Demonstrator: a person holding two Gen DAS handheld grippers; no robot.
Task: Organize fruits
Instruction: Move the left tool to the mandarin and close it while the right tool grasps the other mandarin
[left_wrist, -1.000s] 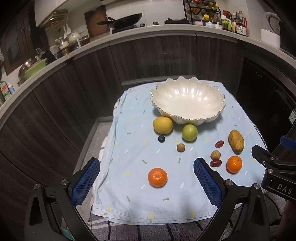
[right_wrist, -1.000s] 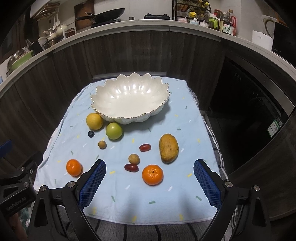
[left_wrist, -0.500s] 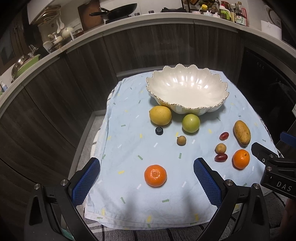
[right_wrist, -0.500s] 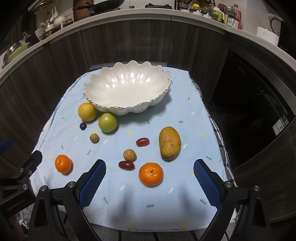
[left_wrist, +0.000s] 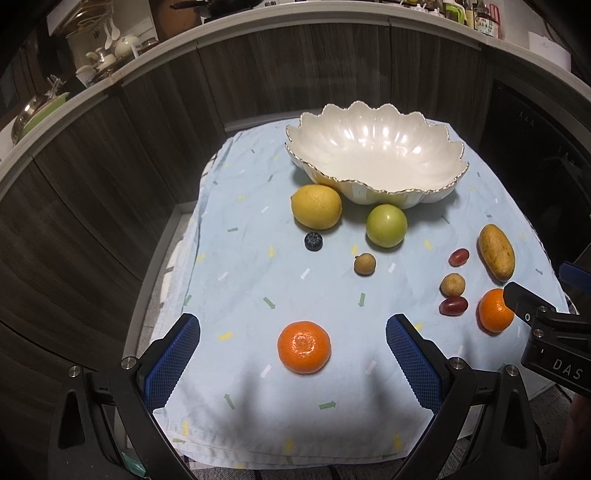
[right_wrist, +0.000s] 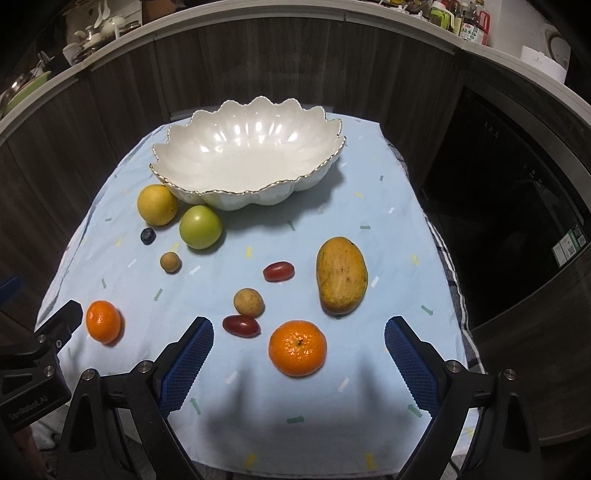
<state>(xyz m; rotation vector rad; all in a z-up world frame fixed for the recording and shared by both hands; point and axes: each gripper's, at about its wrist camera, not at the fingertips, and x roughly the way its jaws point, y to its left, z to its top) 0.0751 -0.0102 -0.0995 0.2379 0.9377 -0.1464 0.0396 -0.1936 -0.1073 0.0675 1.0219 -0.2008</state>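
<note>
A white scalloped bowl (left_wrist: 373, 184) (right_wrist: 236, 195) stands empty at the back of a light blue cloth (left_wrist: 258, 280). Fruits lie loose in front of it: a lemon (left_wrist: 316, 206), a green apple (left_wrist: 386, 225), a blueberry (left_wrist: 313, 241), longans (left_wrist: 365, 264), red grapes (right_wrist: 278, 271), a mango (right_wrist: 341, 280). My left gripper (left_wrist: 293, 360) is open, with a tangerine (left_wrist: 304, 346) between its fingers. My right gripper (right_wrist: 298, 360) is open around a second tangerine (right_wrist: 297, 348).
Dark wood cabinet fronts (left_wrist: 110, 177) curve behind and left of the cloth. A dark appliance front (right_wrist: 517, 221) stands at the right. A counter (left_wrist: 110, 74) with kitchenware runs above. A striped towel edge (right_wrist: 450, 280) shows under the cloth's right side.
Both grippers have moved forward and down toward the cloth. Each tangerine now sits between open fingers. No fruit has moved.
</note>
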